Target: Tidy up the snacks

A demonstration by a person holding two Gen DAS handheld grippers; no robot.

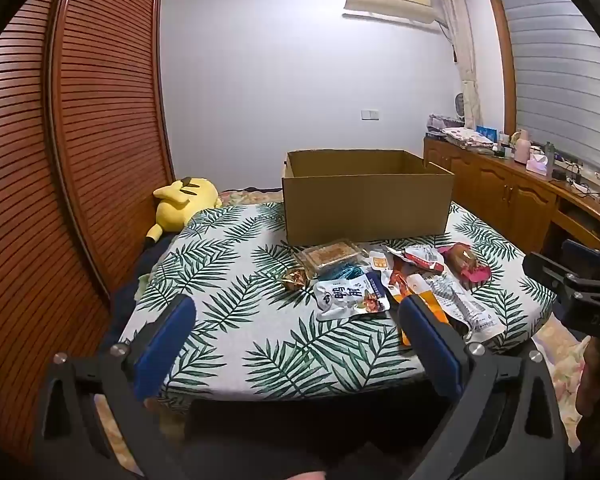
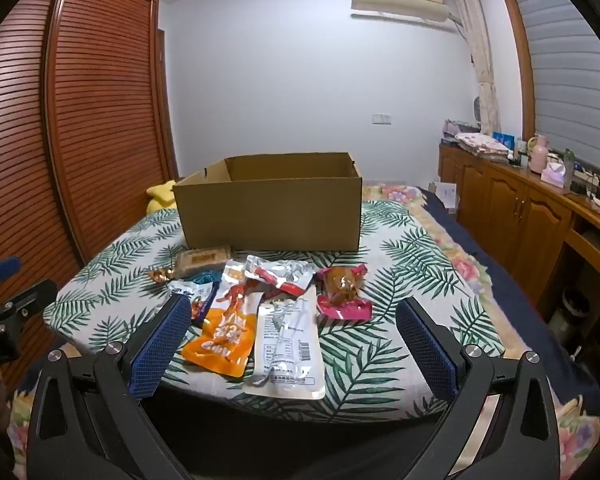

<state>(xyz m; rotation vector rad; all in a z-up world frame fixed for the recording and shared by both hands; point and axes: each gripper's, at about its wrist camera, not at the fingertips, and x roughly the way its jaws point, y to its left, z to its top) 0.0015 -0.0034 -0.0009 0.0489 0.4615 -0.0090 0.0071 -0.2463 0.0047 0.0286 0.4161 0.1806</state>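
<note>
Ahead, snack packets (image 2: 260,312) on the bed, beyond both grippers' wide-spread, empty fingers (image 2: 162,340).

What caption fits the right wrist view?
Open right gripper faces snack packets piled before an open cardboard box on leaf-print cloth.

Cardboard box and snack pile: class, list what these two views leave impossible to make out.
- Cardboard box floor: hidden by its front wall in both wrist views, so contents unknown.
- Blue packet: mostly covered by the white duck-snack pouch, left view.
- Silver pouch label print: too small to read, right view.
- Yellow plush toy: largely behind the box, right view.
</note>
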